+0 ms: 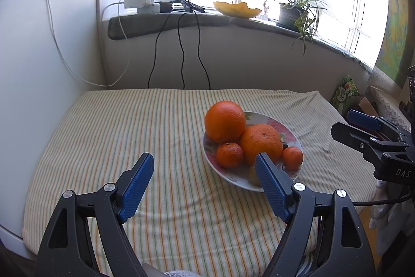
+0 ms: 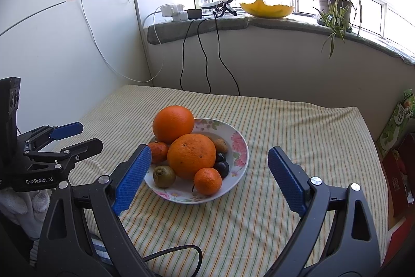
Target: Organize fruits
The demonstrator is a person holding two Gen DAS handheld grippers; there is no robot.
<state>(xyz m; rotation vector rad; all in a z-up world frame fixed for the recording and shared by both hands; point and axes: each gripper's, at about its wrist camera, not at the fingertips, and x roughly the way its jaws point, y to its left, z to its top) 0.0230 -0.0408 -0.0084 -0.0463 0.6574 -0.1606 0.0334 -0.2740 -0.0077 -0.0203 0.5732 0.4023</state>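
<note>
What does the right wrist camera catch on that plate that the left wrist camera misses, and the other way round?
Only the right wrist view shows the kiwi clearly, plus dark plums and a brownish fruit; in the left view these are mostly hidden. Only the left wrist view shows the right gripper, off to the plate's side. Both show the plate with two big oranges and two small ones, and both grippers open and empty, including the left gripper.
</note>
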